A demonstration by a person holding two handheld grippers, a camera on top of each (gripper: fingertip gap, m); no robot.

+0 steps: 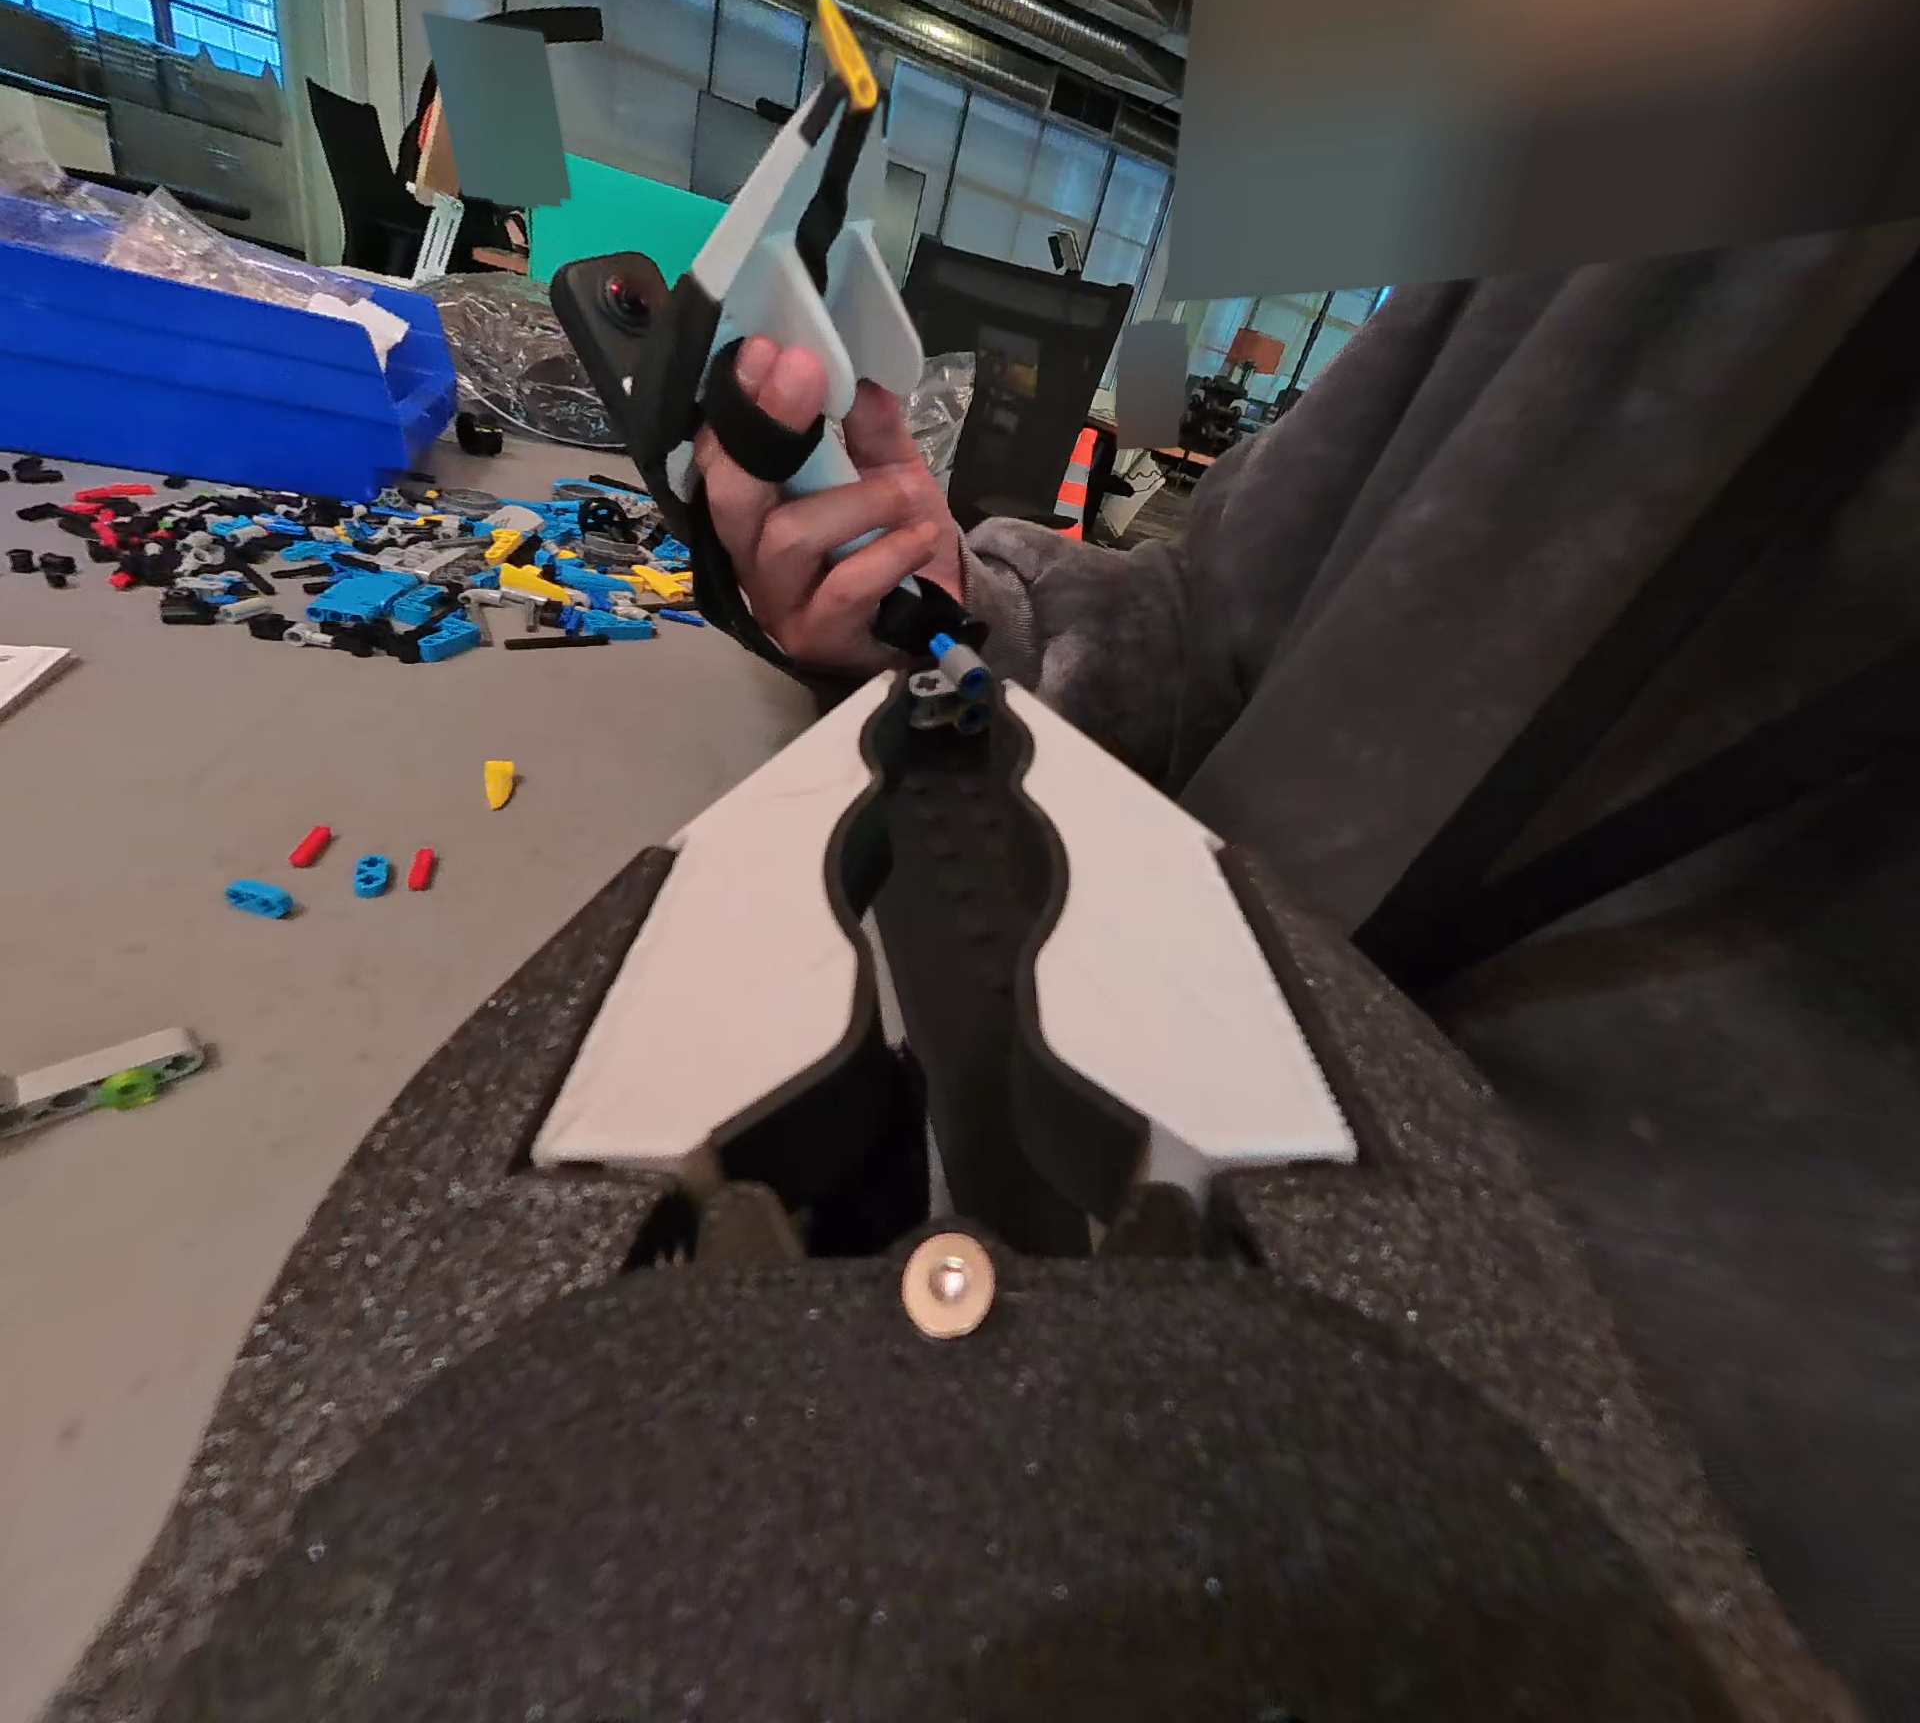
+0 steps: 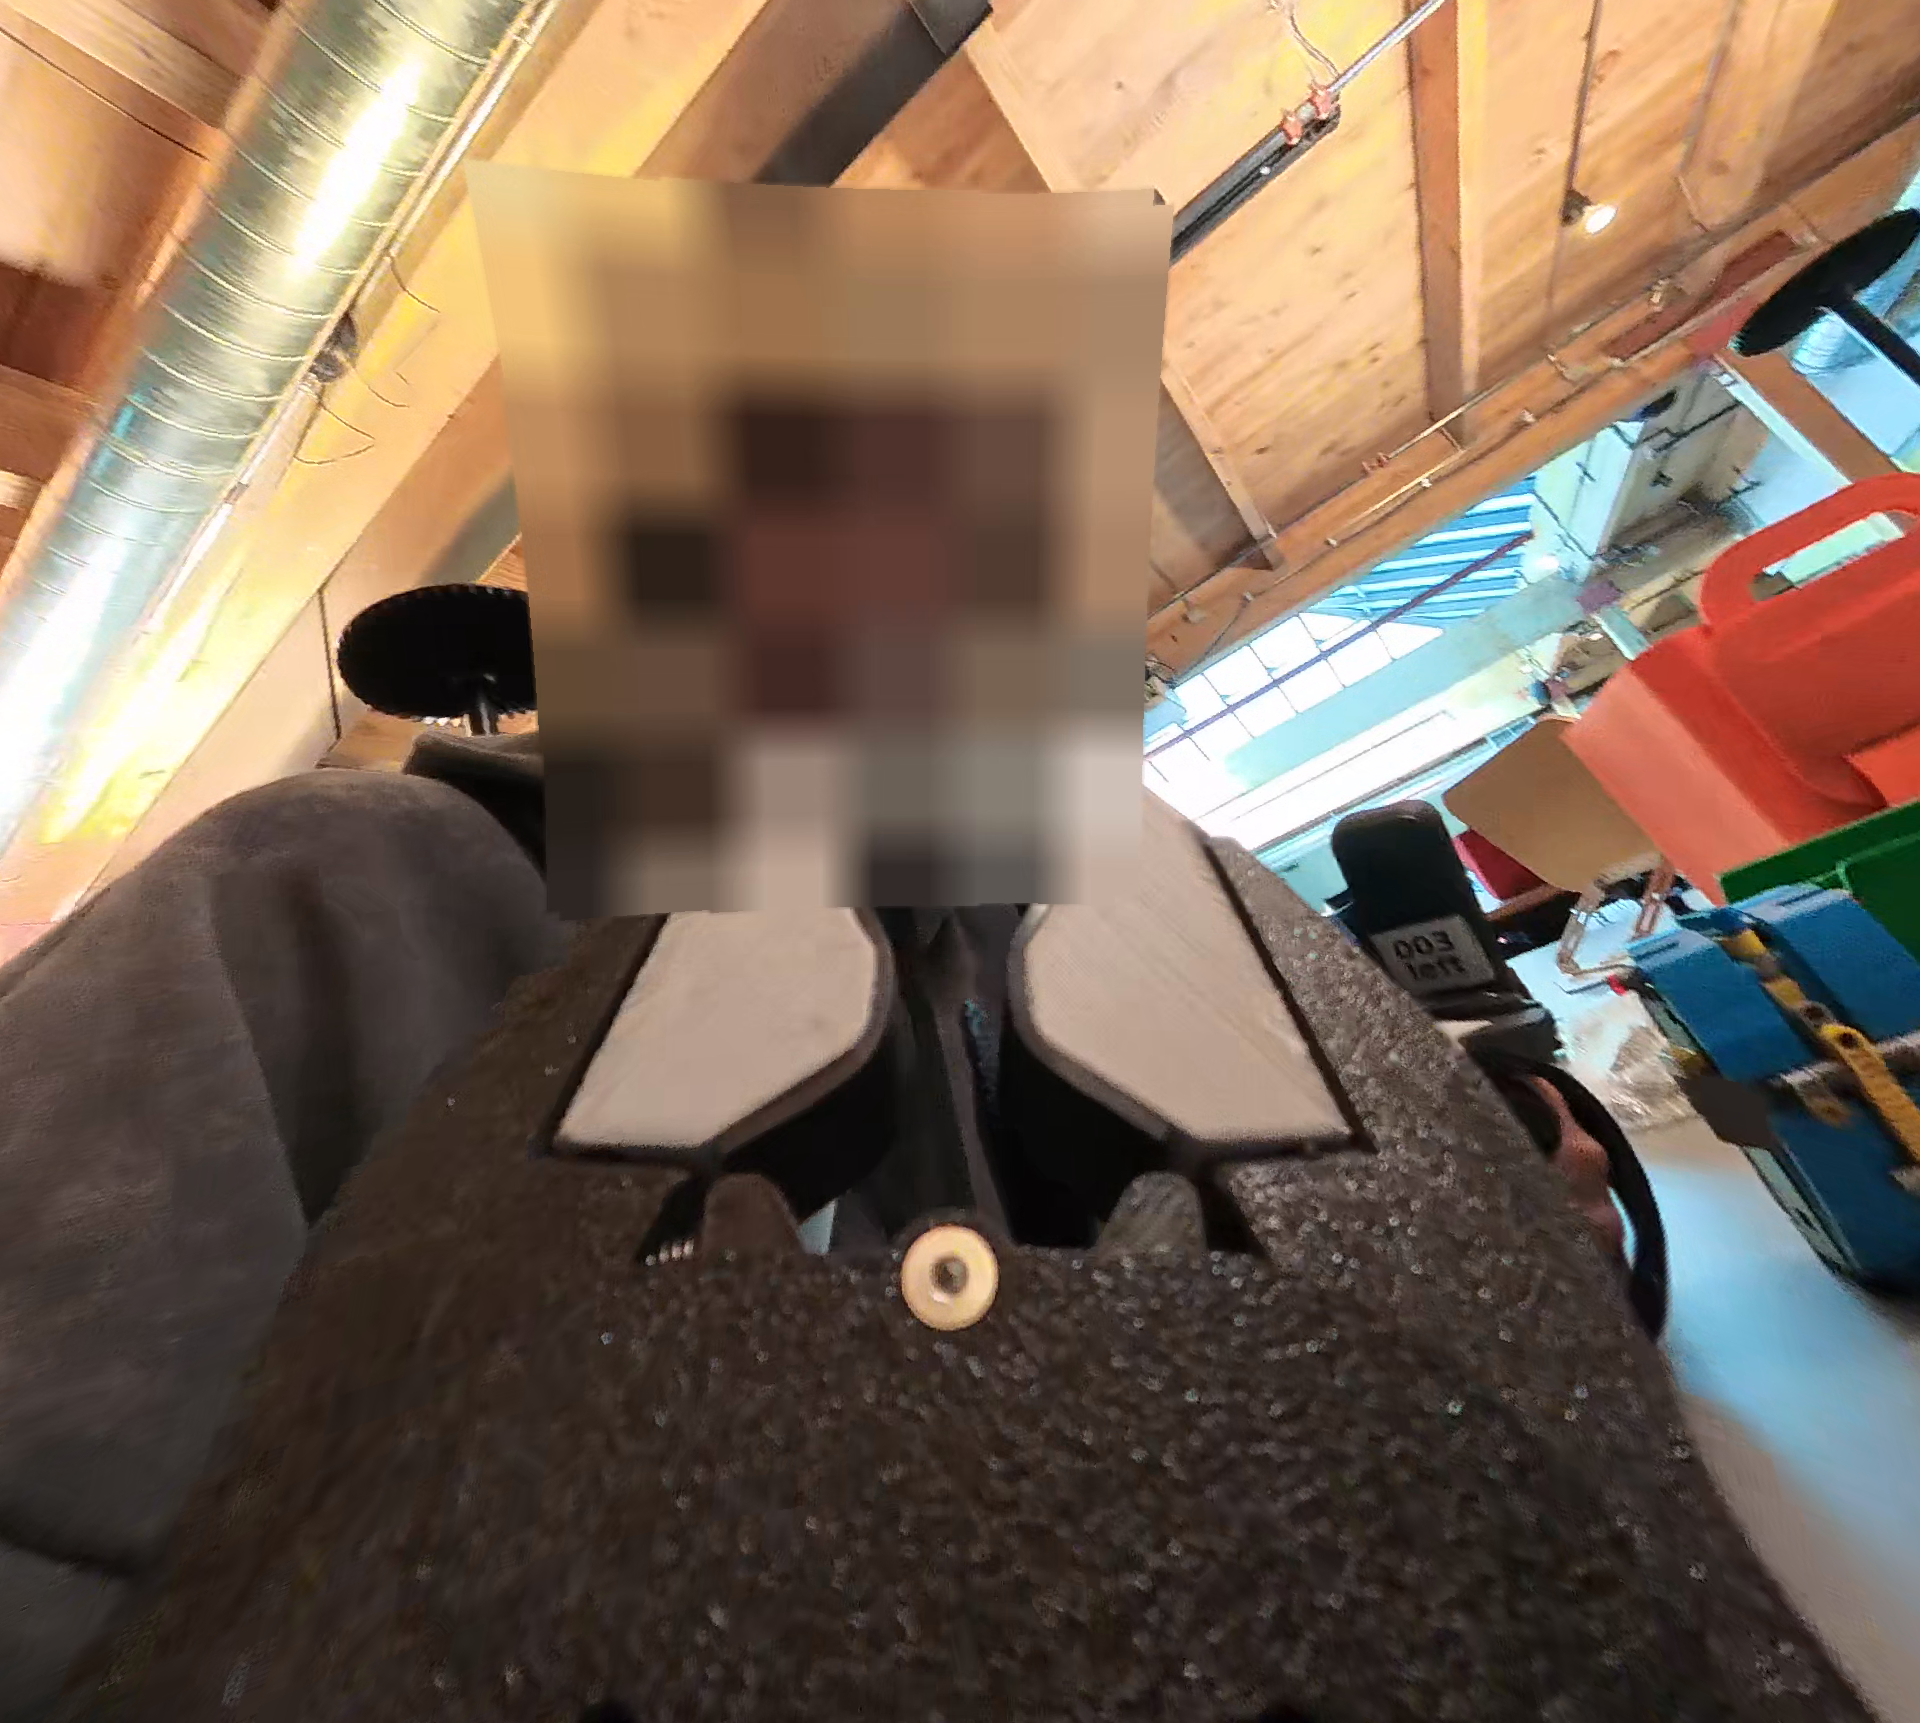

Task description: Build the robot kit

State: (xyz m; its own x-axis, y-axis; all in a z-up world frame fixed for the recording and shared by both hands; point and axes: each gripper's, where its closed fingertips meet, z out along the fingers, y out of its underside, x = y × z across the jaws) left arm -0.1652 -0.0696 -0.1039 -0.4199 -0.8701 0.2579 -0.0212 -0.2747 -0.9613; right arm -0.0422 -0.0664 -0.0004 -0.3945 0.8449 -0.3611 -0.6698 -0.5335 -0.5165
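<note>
In the left wrist view my left gripper (image 1: pixel 951 702) is shut on a small grey and blue connector piece (image 1: pixel 956 676), held up close to a person's grey sleeve (image 1: pixel 1299 582). Just beyond it a hand (image 1: pixel 831 530) holds my right gripper (image 1: pixel 844 99) tilted upward, shut on a small yellow piece (image 1: pixel 847 52) at its tips. In the right wrist view the right gripper points up at the person and the ceiling. Its grey fingers (image 2: pixel 727 1019) show only at their base, and a mosaic patch hides the tips.
A grey table (image 1: pixel 312 1154) bears a pile of blue, black, yellow and red building pieces (image 1: pixel 416 561), a blue bin (image 1: pixel 208 364), loose small pieces (image 1: pixel 312 863), a yellow piece (image 1: pixel 499 783) and a grey beam (image 1: pixel 104 1076). Orange, green and blue boxes (image 2: pixel 1766 946) stand at the right. My hands' fingertips stand some 15 cm from each other. My right tips are about 25 cm from the grey beam (image 1: pixel 104 1076), my left tips only 20 cm.
</note>
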